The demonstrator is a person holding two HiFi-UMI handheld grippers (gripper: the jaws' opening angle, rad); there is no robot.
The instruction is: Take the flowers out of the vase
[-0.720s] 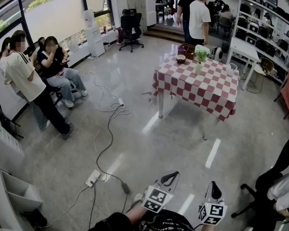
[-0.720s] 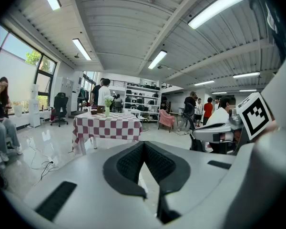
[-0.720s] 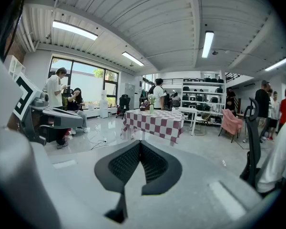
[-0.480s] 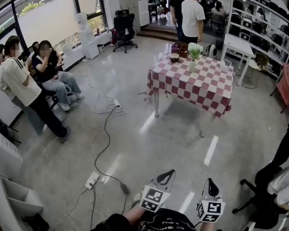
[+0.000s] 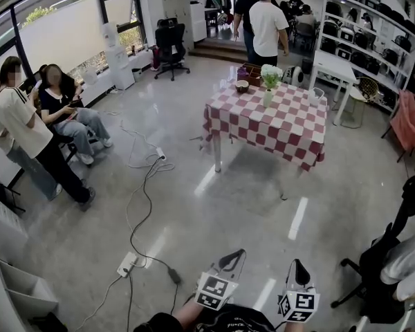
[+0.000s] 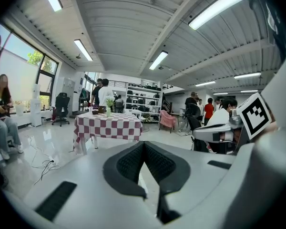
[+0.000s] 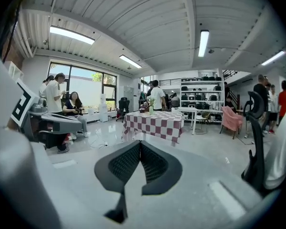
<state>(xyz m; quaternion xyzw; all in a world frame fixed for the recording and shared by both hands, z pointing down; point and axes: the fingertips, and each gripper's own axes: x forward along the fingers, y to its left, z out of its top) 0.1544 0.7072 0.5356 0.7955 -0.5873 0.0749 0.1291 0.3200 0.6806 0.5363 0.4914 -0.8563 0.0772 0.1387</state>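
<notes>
The vase (image 5: 268, 99) stands upright near the far edge of the red-and-white checked surface (image 5: 263, 126) across the room. The flowers (image 5: 271, 77) – pale green and white – are in it. A small dark bowl (image 5: 242, 86) sits near the vase, to its left in the head view.

Both grippers are held low at the near edge of the head view, over the shiny floor (image 5: 214, 206) and well apart from the surface. The left gripper (image 5: 234, 256) has its fingers (image 6: 126, 166) pressed together at the tips, with nothing between them. The right gripper (image 5: 297, 270) is the same – fingers (image 7: 155, 163) closed tip to tip and empty.
</notes>
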